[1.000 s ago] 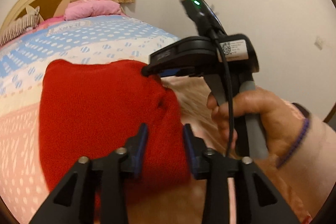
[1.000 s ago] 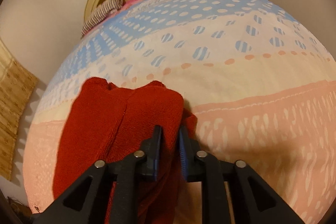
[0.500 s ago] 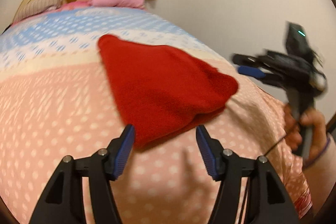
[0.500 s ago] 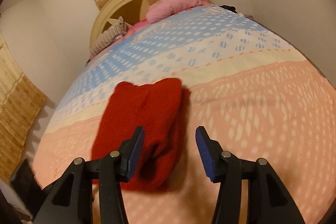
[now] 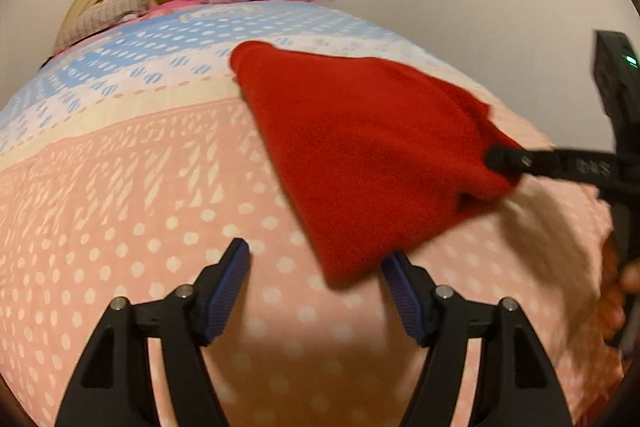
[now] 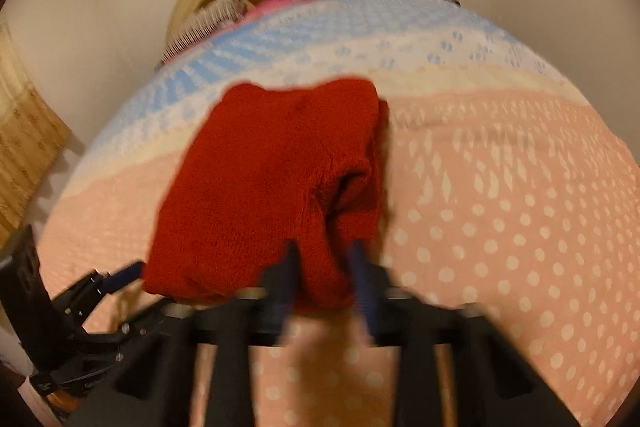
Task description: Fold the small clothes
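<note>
Right gripper (image 6: 322, 277) of mine is closing on the near edge of the red knit garment (image 6: 272, 183), cloth bunched between its blurred jaws; a second ago both grippers pinched this piece, then let go. My left gripper (image 5: 316, 287) is opening, nothing pressed between its ribbed blue pads. The soft, loosely folded wedge lies on the bedspread (image 5: 120, 211), pink and dotted, toward its right edge. I judge another fold is starting.

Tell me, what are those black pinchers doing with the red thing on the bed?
A person is folding a red garment on the bed with two hand-held grippers. The right gripper is closing on its near edge. The left gripper is opening, empty, beside a corner of it.
</note>
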`<act>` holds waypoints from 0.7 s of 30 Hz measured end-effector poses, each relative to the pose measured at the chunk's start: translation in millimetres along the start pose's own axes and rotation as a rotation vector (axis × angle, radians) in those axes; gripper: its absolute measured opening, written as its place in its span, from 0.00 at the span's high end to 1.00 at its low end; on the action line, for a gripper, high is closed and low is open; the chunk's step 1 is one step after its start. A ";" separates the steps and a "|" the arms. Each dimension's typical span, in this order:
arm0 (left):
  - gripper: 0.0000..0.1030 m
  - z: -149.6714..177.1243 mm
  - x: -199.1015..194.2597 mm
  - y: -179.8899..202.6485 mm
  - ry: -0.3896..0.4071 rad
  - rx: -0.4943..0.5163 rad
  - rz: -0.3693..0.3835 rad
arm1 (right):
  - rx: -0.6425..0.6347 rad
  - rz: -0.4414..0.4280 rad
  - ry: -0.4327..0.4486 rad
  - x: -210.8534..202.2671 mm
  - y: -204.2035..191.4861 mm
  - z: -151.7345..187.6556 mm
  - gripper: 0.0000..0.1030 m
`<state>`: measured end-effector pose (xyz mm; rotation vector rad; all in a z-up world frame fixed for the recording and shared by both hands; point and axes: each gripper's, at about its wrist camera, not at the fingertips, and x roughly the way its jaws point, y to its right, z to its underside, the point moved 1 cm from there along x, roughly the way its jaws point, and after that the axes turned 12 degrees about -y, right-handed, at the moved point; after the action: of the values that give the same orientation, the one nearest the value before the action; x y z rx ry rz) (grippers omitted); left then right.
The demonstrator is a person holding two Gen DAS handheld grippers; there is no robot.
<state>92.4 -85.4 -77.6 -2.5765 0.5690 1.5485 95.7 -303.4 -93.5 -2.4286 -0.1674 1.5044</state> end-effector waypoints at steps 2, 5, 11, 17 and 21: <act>0.53 -5.7 1.7 -6.1 0.006 -0.040 0.060 | 0.036 -0.025 -0.011 5.0 1.3 -0.7 0.87; 0.80 -6.4 -3.7 -11.0 0.033 -0.059 0.159 | 0.058 -0.134 0.018 -2.1 -1.0 -2.2 0.87; 0.82 10.4 -10.9 -18.4 0.052 -0.082 0.184 | 0.120 -0.188 -0.001 11.8 14.9 6.1 0.87; 0.82 13.7 -4.1 -26.7 0.000 -0.118 0.226 | 0.220 -0.289 -0.007 25.0 45.8 25.8 0.80; 0.77 24.4 -18.0 -24.6 -0.005 -0.053 0.177 | 0.188 -0.268 -0.001 13.4 36.4 33.8 0.75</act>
<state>73.2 -51.4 -76.7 -2.6230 0.7859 1.6430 69.9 -329.0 -130.0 -2.1609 -0.3230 1.3387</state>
